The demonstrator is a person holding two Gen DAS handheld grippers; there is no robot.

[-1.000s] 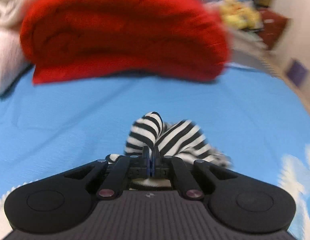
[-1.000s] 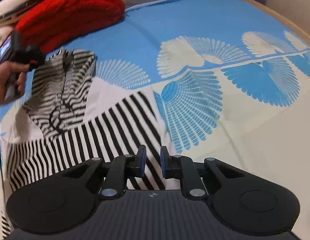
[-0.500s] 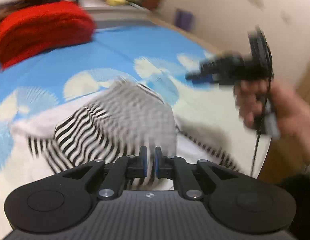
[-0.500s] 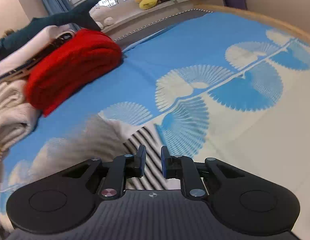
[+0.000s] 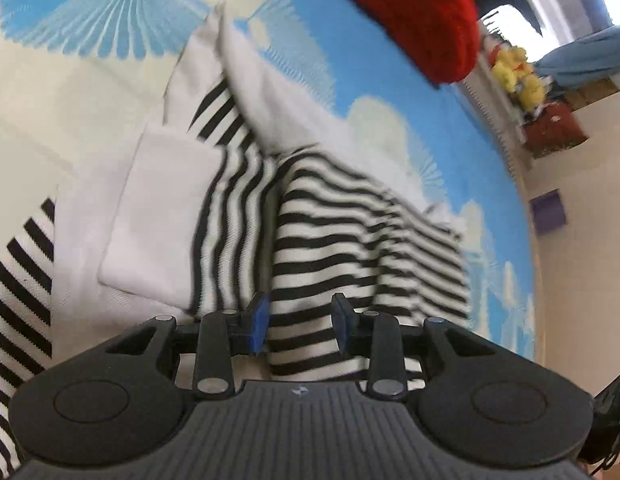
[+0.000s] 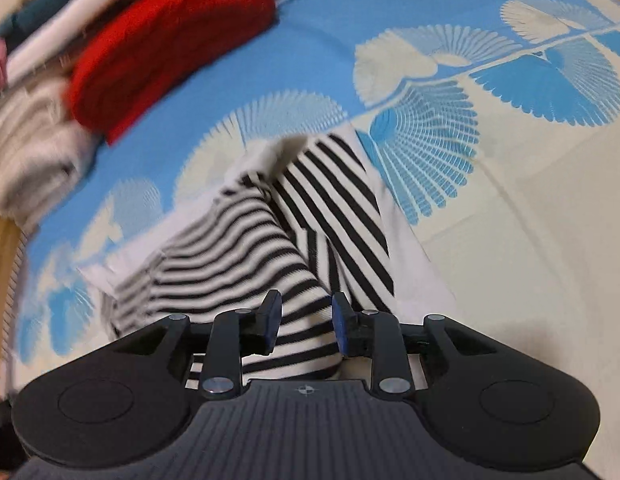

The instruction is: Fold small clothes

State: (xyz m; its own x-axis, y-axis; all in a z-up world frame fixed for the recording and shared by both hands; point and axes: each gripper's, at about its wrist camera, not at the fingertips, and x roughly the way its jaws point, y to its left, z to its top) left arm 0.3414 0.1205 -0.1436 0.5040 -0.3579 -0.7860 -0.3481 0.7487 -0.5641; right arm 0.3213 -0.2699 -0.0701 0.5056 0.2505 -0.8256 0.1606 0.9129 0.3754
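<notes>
A small black-and-white striped garment (image 5: 330, 240) with plain white parts lies bunched on the blue and cream bedspread (image 5: 49, 92). In the left wrist view a striped fold runs down between the fingers of my left gripper (image 5: 299, 324), whose jaws are opening and stand apart around it. In the right wrist view the same garment (image 6: 249, 248) lies folded over itself. One striped edge reaches in between the fingers of my right gripper (image 6: 305, 326), whose jaws are also opening. Neither pair of pads visibly presses on the cloth.
A folded red blanket (image 6: 161, 52) lies at the far side of the bed, with beige and white folded bedding (image 6: 29, 152) stacked beside it. Yellow plush toys (image 5: 514, 76) sit on a ledge beyond the bed. The bed's wooden edge (image 6: 1, 248) shows at the left.
My left gripper swung from near the red blanket across the bed with the striped cloth, rolled, and its jaws parted. The right gripper's jaws widened, and striped cloth now lies doubled before it.
</notes>
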